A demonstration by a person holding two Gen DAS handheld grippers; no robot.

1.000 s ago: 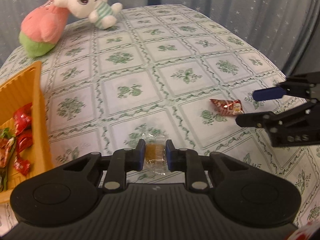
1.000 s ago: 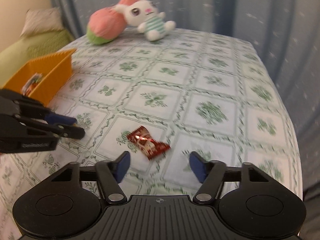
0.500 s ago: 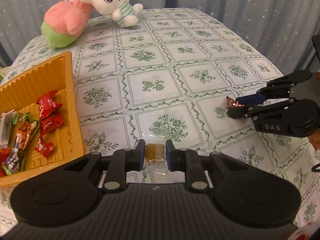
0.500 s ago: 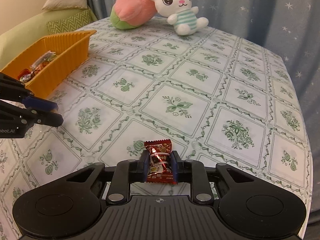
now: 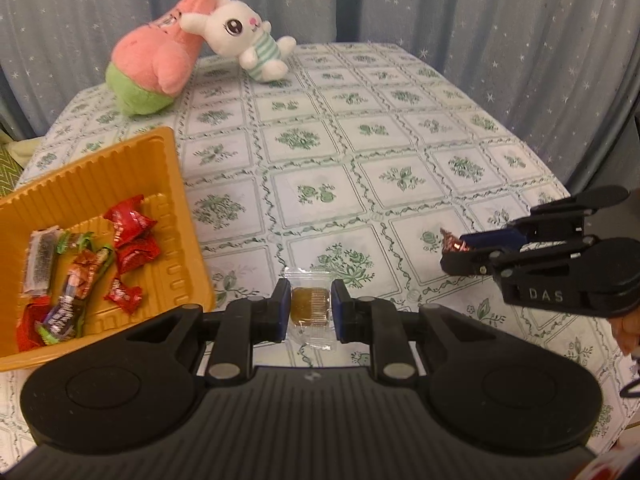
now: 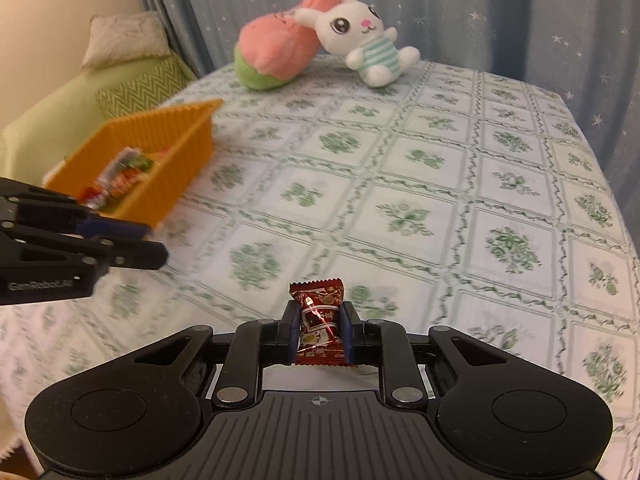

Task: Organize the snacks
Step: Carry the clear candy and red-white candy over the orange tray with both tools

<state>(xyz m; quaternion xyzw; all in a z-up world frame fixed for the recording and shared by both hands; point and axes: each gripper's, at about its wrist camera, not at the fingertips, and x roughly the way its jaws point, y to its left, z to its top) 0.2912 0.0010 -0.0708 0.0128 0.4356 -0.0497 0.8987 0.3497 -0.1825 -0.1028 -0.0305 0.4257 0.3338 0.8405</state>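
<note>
Two snacks are gripped, both lifted off the surface [image 5: 400, 152]. Left hand-held gripper [image 5: 310, 309] is clamped on a clear-wrapped brown candy [image 5: 310, 307], just beside the orange tray [image 5: 120, 168] that holds wrapped sweets [image 5: 132, 240]. Right hand-held gripper [image 6: 320, 330] has just been closing, pads now pressing a red foil candy [image 6: 320, 320]. Pink plush [image 5: 156, 68] and white bunny [image 5: 244, 42] sit at the far edge.
</note>
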